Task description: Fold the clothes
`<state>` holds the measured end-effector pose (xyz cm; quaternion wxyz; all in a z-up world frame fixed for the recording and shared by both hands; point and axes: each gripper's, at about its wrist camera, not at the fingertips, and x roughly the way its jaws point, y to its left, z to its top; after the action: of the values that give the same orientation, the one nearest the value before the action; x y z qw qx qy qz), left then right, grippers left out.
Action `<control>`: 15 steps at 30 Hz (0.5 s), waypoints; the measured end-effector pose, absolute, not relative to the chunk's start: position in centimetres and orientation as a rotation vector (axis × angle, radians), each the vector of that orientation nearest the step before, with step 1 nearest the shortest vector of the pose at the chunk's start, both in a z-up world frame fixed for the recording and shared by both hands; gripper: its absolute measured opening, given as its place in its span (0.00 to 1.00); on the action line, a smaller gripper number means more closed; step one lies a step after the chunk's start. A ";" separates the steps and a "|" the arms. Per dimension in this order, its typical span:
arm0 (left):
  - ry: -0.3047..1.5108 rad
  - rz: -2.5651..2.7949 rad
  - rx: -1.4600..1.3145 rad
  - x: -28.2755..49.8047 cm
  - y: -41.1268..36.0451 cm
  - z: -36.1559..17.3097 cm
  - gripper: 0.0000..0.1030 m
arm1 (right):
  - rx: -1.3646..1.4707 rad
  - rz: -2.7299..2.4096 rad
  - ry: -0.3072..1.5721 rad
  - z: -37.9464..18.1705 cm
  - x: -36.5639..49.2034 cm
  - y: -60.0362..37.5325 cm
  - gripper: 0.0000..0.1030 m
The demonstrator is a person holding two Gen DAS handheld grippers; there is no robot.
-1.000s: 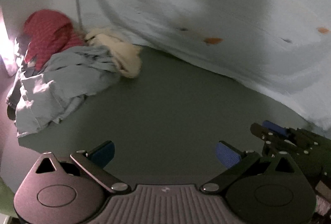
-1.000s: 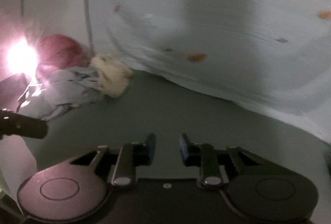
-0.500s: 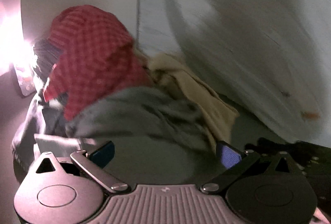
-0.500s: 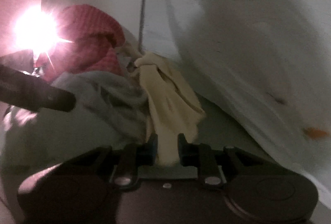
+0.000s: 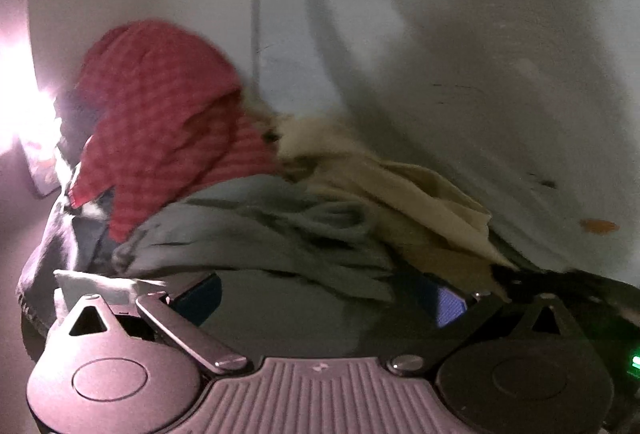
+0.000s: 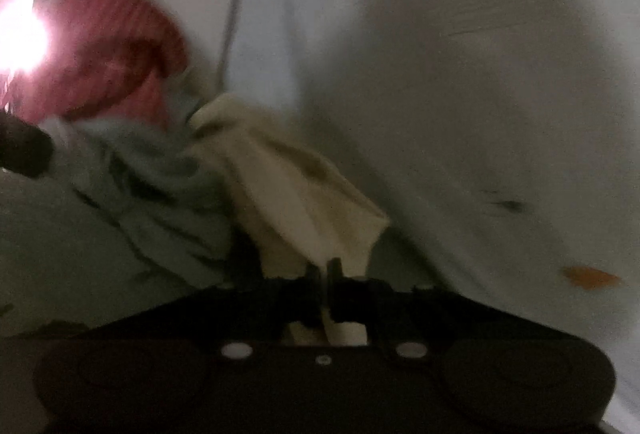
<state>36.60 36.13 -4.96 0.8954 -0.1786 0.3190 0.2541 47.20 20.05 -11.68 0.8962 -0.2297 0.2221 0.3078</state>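
A pile of clothes lies against the back wall: a red checked garment (image 5: 160, 113) on top, a grey-blue garment (image 5: 256, 234) in front, and a cream garment (image 5: 404, 201) to the right. My left gripper (image 5: 320, 298) is open, its fingers on either side of the grey-blue garment's front edge. My right gripper (image 6: 324, 270) is shut on the near edge of the cream garment (image 6: 304, 201). The red garment (image 6: 116, 57) and the grey-blue garment (image 6: 160, 185) show to its left.
A pale blue sheet (image 5: 480, 73) with orange marks hangs at the back and right. A bright light (image 5: 16, 113) glares at far left. The dark tabletop (image 5: 288, 314) lies under the left gripper. The left gripper's dark finger (image 6: 20, 149) shows at the right view's left edge.
Both grippers have moved forward and left from the open table to the clothes pile. The right gripper has closed from slightly open onto the cream garment. The left stays open.
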 end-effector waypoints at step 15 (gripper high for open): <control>0.691 0.328 -0.284 25.7 9.2 -2.1 1.00 | -0.541 0.322 0.479 -6.0 28.7 -14.5 0.04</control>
<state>25.70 9.21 -2.07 0.9180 -0.1382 0.3359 0.1593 28.70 -14.51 -6.00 0.9229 -0.2634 0.2331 0.1570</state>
